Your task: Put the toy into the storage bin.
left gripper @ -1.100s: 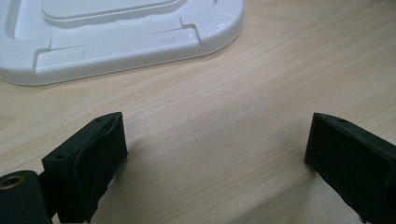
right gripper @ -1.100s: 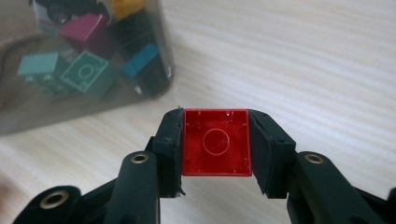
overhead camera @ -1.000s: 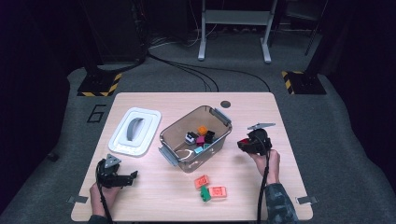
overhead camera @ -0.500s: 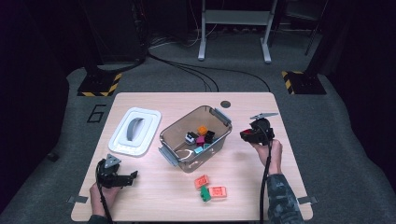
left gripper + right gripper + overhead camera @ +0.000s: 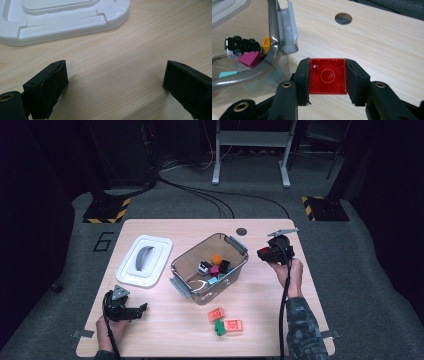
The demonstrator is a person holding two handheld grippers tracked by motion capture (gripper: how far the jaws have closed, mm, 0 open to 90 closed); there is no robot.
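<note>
Jaws on my right gripper (image 5: 327, 82) are clamping a red brick (image 5: 327, 75), and I'm holding it above the table (image 5: 310, 290) just beside the clear bin (image 5: 239, 244). Left gripper (image 5: 115, 85) is resting released near the white lid (image 5: 75, 22).

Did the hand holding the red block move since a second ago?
Yes. In the high view the right gripper, shut on the red block, has moved up the picture along the table's right side, toward the round hole, nearer the clear bin's far corner.
</note>
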